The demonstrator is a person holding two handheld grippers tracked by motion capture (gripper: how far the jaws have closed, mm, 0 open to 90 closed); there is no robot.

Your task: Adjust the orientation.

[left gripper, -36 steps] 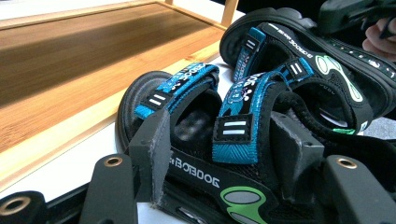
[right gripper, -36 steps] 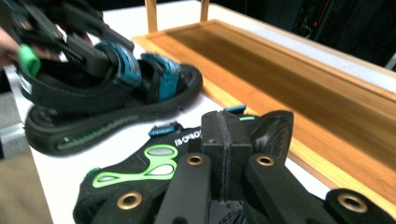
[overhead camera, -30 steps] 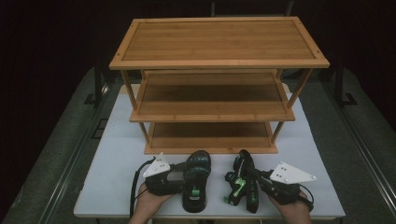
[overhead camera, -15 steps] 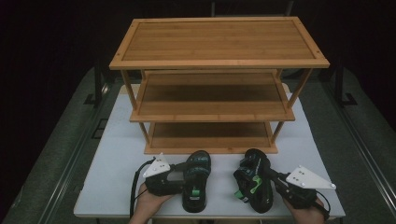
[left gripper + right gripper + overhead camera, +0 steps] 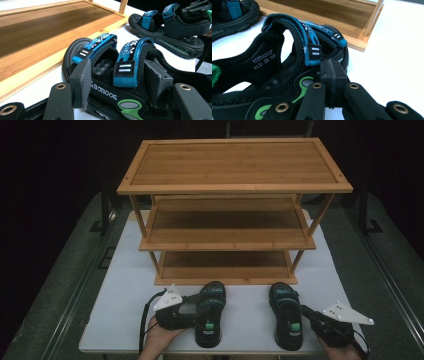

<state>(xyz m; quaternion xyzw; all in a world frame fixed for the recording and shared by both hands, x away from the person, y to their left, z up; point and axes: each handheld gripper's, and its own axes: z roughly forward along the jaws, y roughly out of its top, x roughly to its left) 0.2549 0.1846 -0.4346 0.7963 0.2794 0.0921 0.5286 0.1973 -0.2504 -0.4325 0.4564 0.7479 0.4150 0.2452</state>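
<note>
Sandals, two, black with blue straps, on white surface at lower centre of frame, long axes toward three-tier bamboo rack behind. Left sandal clamped across its side by left hand-held gripper, reaching from its left. Right sandal just left of right hand-held gripper, jaws together, pads pressed on nothing, beside sandal's edge. Each hand nearer own sandal. Two grippers, one rack.

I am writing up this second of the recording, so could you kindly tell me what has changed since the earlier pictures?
The right sandal went from lying tipped beside the left sandal to flat on its sole farther right, toes toward the rack. The right claw moved right with it; its pads are shut against the sandal's side. The left claw kept gripping the left sandal, unmoved.
</note>
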